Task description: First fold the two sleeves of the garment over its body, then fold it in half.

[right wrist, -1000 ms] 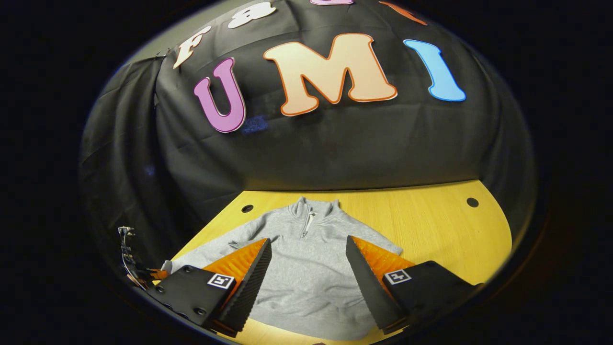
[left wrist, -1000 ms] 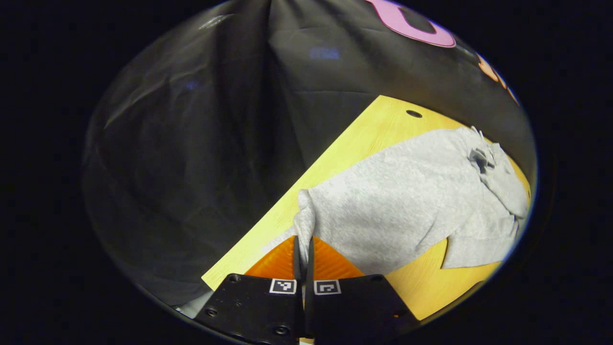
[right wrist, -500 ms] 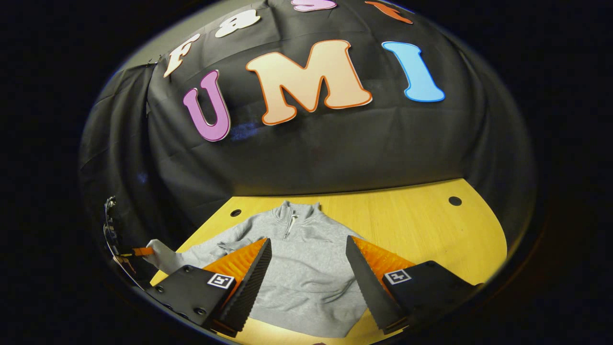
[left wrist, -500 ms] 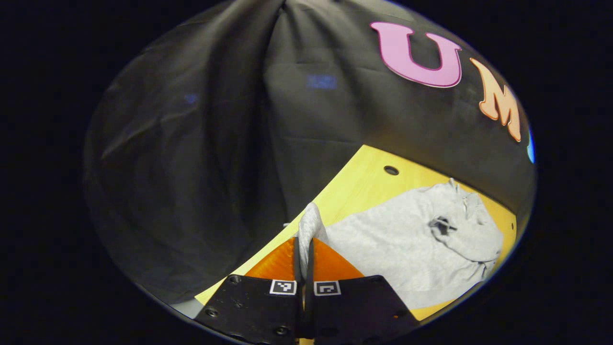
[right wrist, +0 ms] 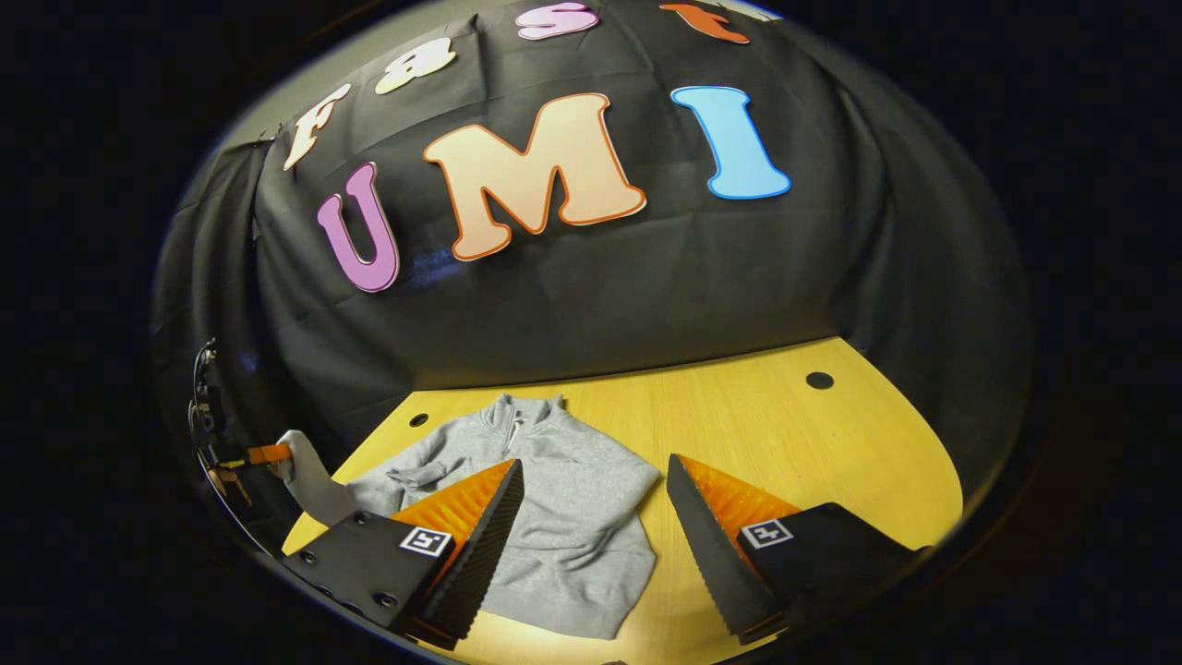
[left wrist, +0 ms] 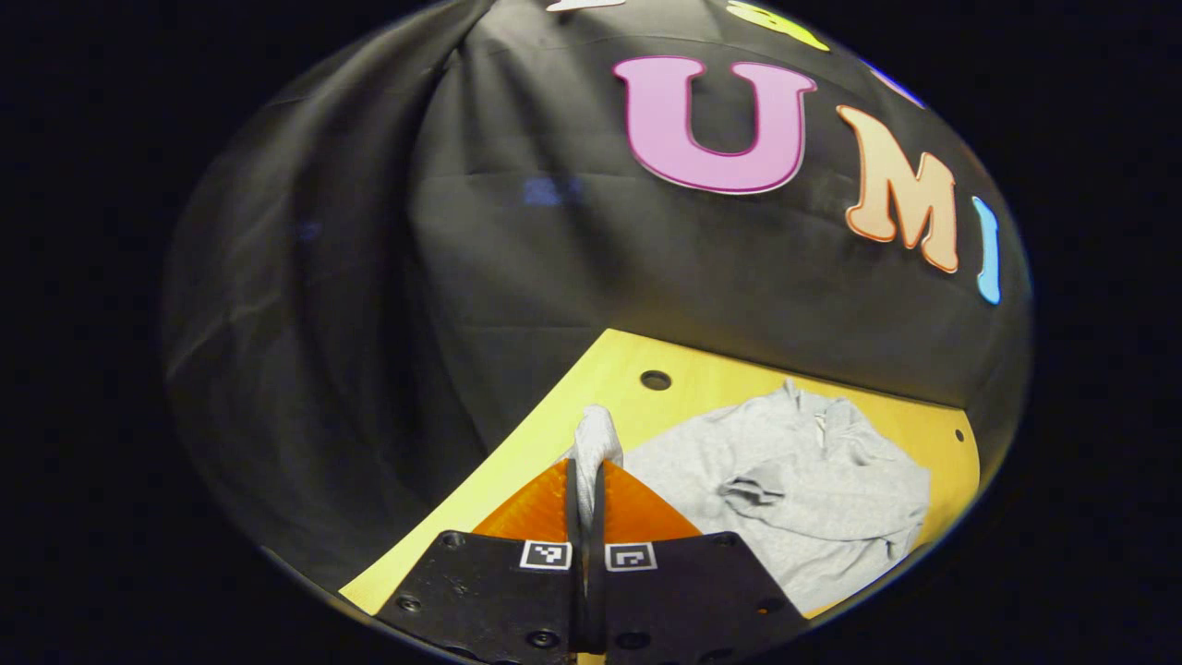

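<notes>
The soft grey zip-neck sweatshirt [right wrist: 554, 517] lies low in the frame on the yellow wooden table [right wrist: 785, 443]. It is limp; hold cuffs. Your left gripper [left wrist: 585, 480] pinches its sleeve cuff [left wrist: 596, 441]; your right gripper [right wrist: 591, 526] gapes wide, empty.

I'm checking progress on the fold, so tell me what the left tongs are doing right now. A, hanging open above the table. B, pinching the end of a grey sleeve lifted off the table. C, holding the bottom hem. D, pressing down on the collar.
B: in the left gripper view the left tongs are shut on the raised sleeve end of the grey garment.
</notes>
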